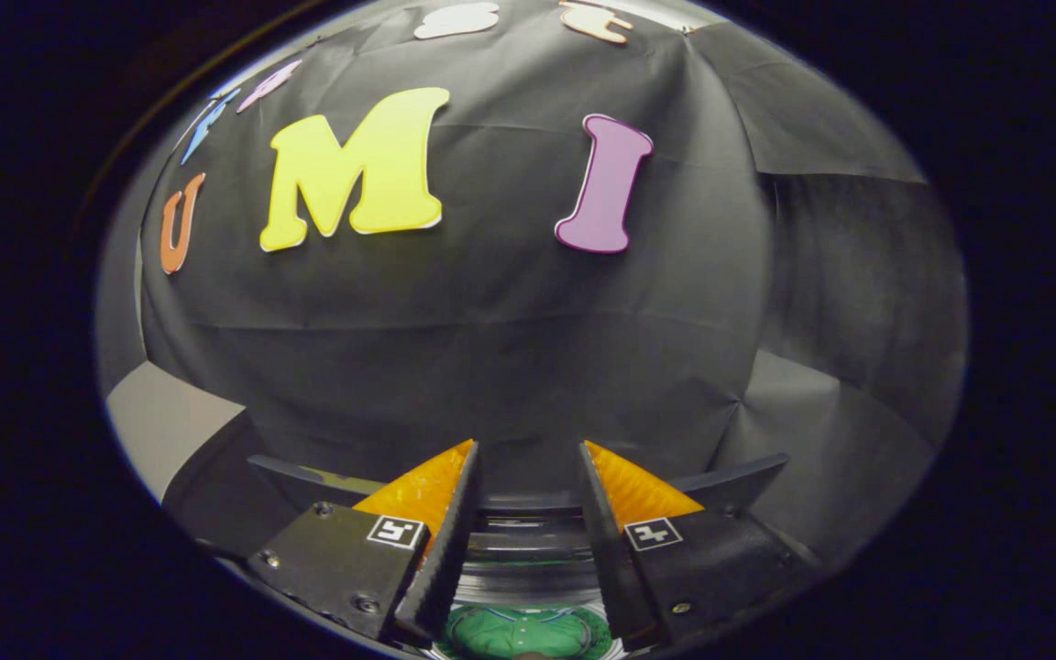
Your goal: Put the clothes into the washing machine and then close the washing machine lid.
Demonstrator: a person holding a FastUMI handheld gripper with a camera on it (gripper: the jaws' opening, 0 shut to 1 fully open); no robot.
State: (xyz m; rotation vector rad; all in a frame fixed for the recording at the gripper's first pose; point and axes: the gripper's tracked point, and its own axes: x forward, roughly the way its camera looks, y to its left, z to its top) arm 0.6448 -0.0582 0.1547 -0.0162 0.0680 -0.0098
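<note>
My gripper is held up facing the booth's black cloth wall, its two fingers apart with nothing between them. Low down between the finger bases, a green garment lies inside the round opening of the washing machine, whose dark rim curves behind the fingers. A dark raised edge, possibly the lid, shows to the left and right of the fingers; I cannot tell its exact position.
The black cloth wall stands close ahead beyond the fingers. A pale grey surface shows at the lower left beside the machine.
</note>
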